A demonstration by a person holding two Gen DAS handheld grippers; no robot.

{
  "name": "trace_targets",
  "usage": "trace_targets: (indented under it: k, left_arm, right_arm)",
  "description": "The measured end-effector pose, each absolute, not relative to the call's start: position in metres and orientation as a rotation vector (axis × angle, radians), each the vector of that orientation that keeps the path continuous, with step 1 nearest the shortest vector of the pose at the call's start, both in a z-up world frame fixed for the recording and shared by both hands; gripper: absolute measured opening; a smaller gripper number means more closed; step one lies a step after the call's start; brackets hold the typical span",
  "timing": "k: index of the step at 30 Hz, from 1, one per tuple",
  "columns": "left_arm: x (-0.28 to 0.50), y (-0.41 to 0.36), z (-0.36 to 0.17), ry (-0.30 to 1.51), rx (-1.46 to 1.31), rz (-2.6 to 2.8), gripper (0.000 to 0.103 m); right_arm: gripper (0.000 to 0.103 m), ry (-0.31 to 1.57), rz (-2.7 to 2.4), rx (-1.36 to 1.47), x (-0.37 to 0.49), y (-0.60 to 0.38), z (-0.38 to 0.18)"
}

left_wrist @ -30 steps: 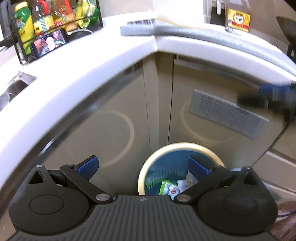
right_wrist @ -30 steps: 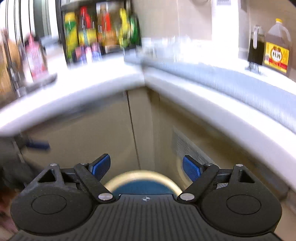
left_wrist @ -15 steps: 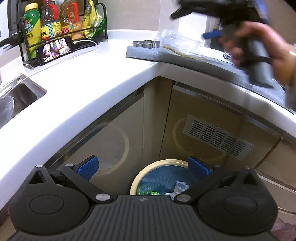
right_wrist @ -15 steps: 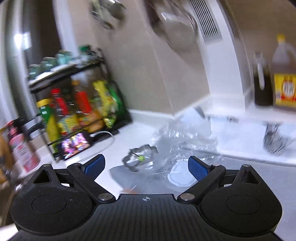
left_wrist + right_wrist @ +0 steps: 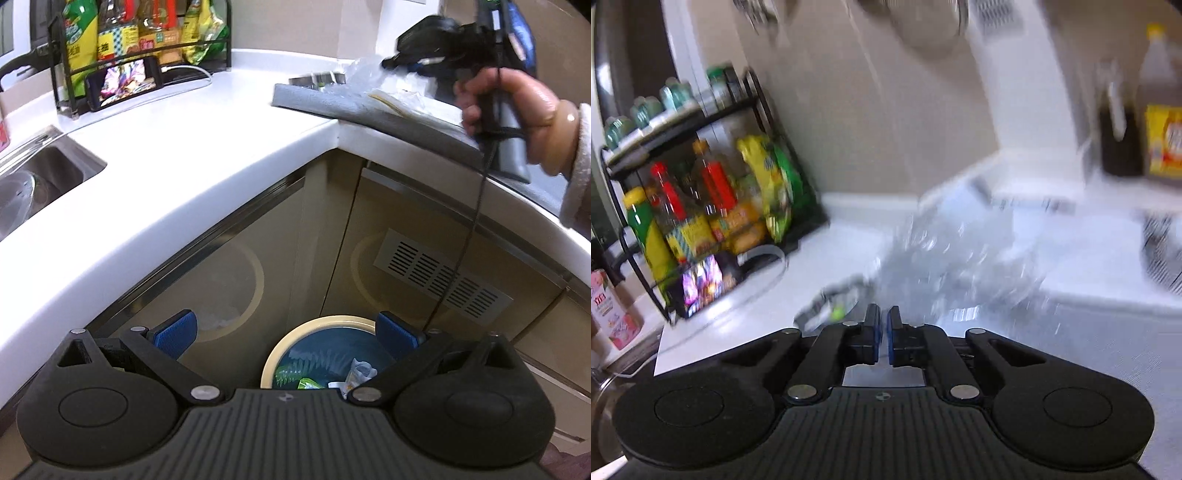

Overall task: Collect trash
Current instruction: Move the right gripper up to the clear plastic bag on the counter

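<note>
The white desk (image 5: 192, 155) bends round a corner, with beige cupboard doors (image 5: 424, 280) below it, one bearing a vent. A sink (image 5: 40, 181) is set into the desk at the left. At the back stands a black rack (image 5: 144, 55) of bottles and packets, with a phone (image 5: 123, 86) leaning against its front. A grey mat (image 5: 369, 114) lies along the desk's right part, and on it sits crumpled clear plastic (image 5: 960, 266), blurred in the right wrist view. Beside the plastic lies a small metal ring-like thing (image 5: 831, 306), too blurred to name.

On the floor in the corner stands a bin (image 5: 314, 325) with a cream rim and blue inside; wrappers (image 5: 354, 376) lie in it.

The left tool (image 5: 286, 334) hangs over the bin with its jaws wide apart and nothing between them.

The right tool (image 5: 882, 325), held by a hand (image 5: 517, 110) above the mat, has its jaws closed together just short of the plastic; whether any film is pinched between them cannot be told.
</note>
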State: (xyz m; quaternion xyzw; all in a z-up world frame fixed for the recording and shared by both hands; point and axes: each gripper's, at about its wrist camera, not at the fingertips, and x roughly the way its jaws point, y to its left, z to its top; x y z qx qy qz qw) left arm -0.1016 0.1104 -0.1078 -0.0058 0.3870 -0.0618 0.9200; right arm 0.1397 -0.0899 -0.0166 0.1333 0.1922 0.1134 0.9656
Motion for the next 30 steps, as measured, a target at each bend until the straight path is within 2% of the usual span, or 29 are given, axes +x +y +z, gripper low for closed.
trace_targets:
  k: [7, 14, 19, 20, 22, 24, 26, 27, 30]
  left_arm:
    - [-0.099, 0.1, -0.106, 0.779, 0.016, -0.138, 0.103]
    - [-0.083, 0.089, -0.081, 0.702, 0.019, -0.149, 0.103]
    - [-0.055, 0.08, -0.052, 0.65, -0.026, -0.178, 0.103]
    - [-0.048, 0.076, -0.047, 0.639, -0.035, -0.19, 0.103]
    - [-0.034, 0.065, -0.036, 0.623, -0.047, -0.218, 0.103]
    - [-0.018, 0.053, -0.029, 0.621, -0.053, -0.256, 0.103]
    - [-0.003, 0.041, -0.026, 0.64, -0.079, -0.286, 0.103]
    - [0.003, 0.036, -0.026, 0.653, -0.1, -0.308, 0.103]
    - [0.025, 0.021, -0.028, 0.697, -0.171, -0.33, 0.103]
  right_arm:
    - [0.004, 0.163, 0.114, 0.194, 0.09, -0.153, 0.021]
    - [0.004, 0.163, -0.027, 0.309, 0.047, -0.218, 0.005]
    - [0.005, 0.196, -0.125, 0.23, 0.008, -0.232, -0.021]
    - [0.008, 0.204, -0.141, 0.214, 0.004, -0.233, -0.025]
    - [0.009, 0.22, -0.151, 0.214, 0.0, -0.239, -0.03]
    - [0.024, 0.234, -0.154, 0.229, 0.001, -0.245, -0.033]
    - [0.066, 0.237, -0.164, 0.237, 0.003, -0.25, -0.035]
    - [0.071, 0.236, -0.165, 0.239, 0.004, -0.252, -0.036]
    - [0.074, 0.245, -0.171, 0.246, 0.011, -0.257, -0.039]
